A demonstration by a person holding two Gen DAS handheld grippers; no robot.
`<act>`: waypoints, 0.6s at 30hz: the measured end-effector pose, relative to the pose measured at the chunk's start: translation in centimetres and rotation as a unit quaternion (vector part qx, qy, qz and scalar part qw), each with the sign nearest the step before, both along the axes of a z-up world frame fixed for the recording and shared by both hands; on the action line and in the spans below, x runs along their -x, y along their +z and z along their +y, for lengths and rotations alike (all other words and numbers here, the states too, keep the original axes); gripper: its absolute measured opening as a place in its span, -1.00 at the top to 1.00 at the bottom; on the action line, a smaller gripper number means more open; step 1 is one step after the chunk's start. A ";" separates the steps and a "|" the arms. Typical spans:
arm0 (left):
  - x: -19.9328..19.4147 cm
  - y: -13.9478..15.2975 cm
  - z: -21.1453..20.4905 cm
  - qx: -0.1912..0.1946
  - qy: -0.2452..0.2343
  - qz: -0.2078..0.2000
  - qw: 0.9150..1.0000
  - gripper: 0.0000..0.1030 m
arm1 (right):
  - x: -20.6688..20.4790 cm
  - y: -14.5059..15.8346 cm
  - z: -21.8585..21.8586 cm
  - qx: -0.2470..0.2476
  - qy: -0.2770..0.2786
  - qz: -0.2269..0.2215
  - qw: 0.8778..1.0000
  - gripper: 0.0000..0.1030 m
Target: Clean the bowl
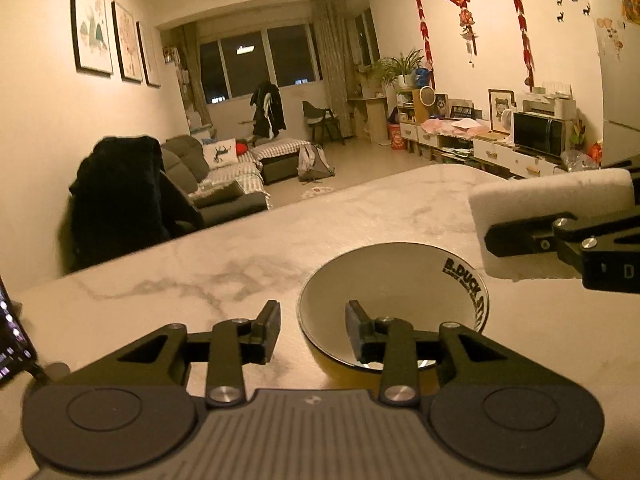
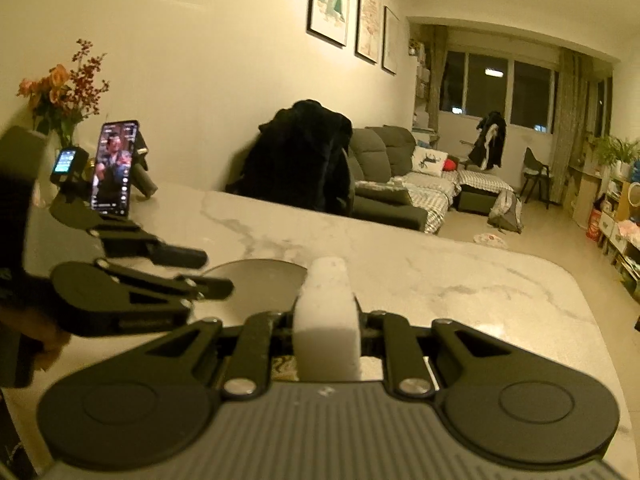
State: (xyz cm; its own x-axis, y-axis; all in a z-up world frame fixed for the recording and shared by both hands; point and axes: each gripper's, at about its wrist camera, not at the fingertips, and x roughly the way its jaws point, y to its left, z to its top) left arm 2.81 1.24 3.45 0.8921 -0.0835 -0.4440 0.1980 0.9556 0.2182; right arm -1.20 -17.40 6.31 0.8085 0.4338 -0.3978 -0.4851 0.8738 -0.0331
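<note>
Bowl [image 1: 390,300] on marble desk [image 1: 200,280]; left gripper [image 1: 312,330] released, astride rim (nothing pinched); right gripper [image 2: 326,320] grasping sponge [image 2: 326,312]

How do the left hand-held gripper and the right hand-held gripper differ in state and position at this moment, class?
1. The left hand-held gripper stands open with nothing pressed between its pads; the right hand-held gripper is shut on a white sponge.
2. The left one straddles the bowl rim, one finger inside; the right one holds off beside the bowl.

Both are black and point across the marble table.
</note>
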 end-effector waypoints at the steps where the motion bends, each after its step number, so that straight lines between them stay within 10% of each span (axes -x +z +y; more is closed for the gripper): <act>1: 0.3 0.5 0.0 -0.002 -0.008 -0.005 1.000 0.14 | -0.1 -0.2 -0.1 0.001 -0.003 0.004 1.000 0.64; 18: 2.7 0.6 -2.9 -0.100 -0.177 0.031 0.979 -0.11 | -1.5 -3.6 -1.5 -0.006 -0.041 0.073 0.997 0.62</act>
